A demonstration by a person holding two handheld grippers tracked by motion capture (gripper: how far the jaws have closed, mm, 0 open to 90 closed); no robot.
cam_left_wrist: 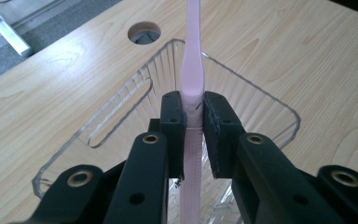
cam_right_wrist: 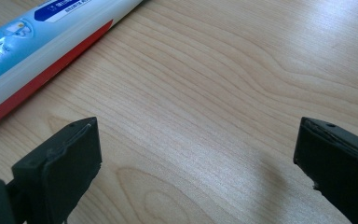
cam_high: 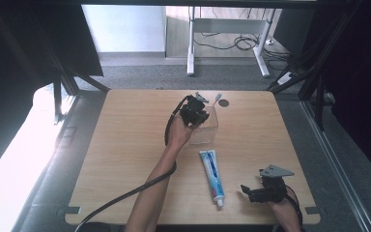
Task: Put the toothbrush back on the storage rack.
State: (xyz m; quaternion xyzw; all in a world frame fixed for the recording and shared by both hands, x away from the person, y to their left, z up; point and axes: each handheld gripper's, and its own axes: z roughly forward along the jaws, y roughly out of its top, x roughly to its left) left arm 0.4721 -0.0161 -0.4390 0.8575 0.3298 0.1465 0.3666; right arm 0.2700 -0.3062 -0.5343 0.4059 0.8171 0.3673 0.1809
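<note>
Jaws of your left gripper [cam_left_wrist: 193, 116] clamped a pink toothbrush [cam_left_wrist: 192, 79] above the clear container [cam_left_wrist: 270, 105]; your right gripper [cam_right_wrist: 196, 154] gaped empty beside the toothpaste tube [cam_right_wrist: 37, 32].

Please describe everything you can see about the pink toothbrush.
The toothbrush is pale pink and looks like plastic, with a slim handle that widens at the grip. The left gripper is shut on it, one pad on each side of the handle. It points away from the gripper, over the clear box on the wooden table. In the high view its whitish far end rises past the box's back rim. Whether it touches the box, I cannot tell.
</note>
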